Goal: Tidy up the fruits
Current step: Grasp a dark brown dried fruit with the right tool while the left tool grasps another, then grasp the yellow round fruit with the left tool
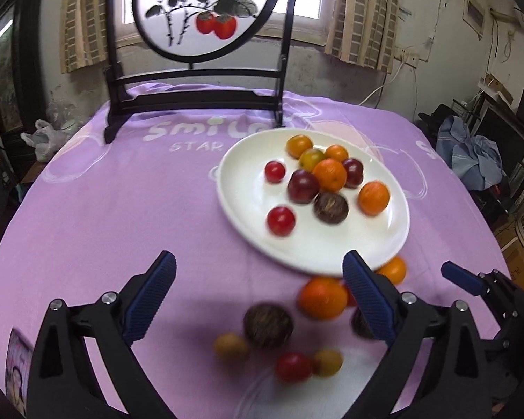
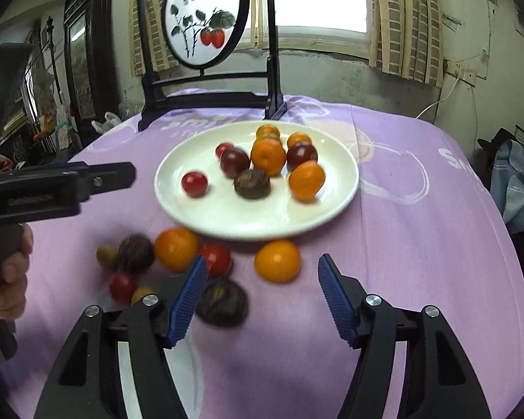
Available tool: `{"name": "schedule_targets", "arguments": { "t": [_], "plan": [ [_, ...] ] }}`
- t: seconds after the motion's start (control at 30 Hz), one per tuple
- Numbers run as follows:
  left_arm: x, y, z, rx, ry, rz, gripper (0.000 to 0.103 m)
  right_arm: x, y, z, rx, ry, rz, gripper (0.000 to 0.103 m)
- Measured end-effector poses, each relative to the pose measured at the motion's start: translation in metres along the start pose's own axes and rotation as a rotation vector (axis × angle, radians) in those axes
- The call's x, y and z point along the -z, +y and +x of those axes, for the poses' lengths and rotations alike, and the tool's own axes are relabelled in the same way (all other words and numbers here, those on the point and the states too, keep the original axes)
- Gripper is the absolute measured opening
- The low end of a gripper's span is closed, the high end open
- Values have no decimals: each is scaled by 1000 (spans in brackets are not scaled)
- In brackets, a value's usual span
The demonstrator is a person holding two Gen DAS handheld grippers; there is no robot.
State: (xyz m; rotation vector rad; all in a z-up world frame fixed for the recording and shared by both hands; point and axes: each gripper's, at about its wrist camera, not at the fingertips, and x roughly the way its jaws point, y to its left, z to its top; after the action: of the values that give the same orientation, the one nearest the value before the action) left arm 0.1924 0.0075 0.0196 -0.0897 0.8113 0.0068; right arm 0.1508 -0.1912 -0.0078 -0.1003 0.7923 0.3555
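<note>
Left wrist view: left gripper (image 1: 258, 296) fingers spread wide, holding nothing; an orange (image 1: 323, 298) lies just inside the right finger. Right wrist view: right gripper (image 2: 262, 300) fingers likewise wide apart, empty; another orange (image 2: 277, 261) sits just beyond the tips.

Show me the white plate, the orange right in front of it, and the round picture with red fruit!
white plate (image 2: 262, 221): right wrist view, bare front part.
orange (image 2: 277, 261): right wrist view, middle of its skin.
round picture (image 2: 206, 17): right wrist view, middle of its white panel.
</note>
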Motion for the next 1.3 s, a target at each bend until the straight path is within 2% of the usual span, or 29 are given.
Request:
{"name": "schedule_targets", "arguments": {
  "t": [0.2,0.3,0.43,0.53,0.6,0.7,0.77,0.97,1.17,1.3],
  "plan": [
    [49,14,-12,26,53,-11,95,32,15,-2,-16,61,3,67],
    [60,18,-13,21,36,5,95,37,25,-1,1,85,-23,67],
    [61,26,-11,-12,10,35,95,39,43,10,42,127,-87,67],
    [58,33,-14,31,14,11,95,36,48,28,58,171,-89,66],
    [56,34,-15,54,22,1,95,30,49,35,49,165,-65,64],
    [55,35,-15,66,26,4,95,20,44,44,48,168,-11,48],
    [56,36,-14,64,36,-6,95,16,41,47,53,171,17,47],
    [58,45,0,72,93,-62,95,27,30,33,31,163,77,47],
    [66,31,7,67,115,7,95,48,12,8,17,148,122,47],
    [76,23,8,63,133,56,95,52,3,1,-32,139,159,47]
  ]
}}
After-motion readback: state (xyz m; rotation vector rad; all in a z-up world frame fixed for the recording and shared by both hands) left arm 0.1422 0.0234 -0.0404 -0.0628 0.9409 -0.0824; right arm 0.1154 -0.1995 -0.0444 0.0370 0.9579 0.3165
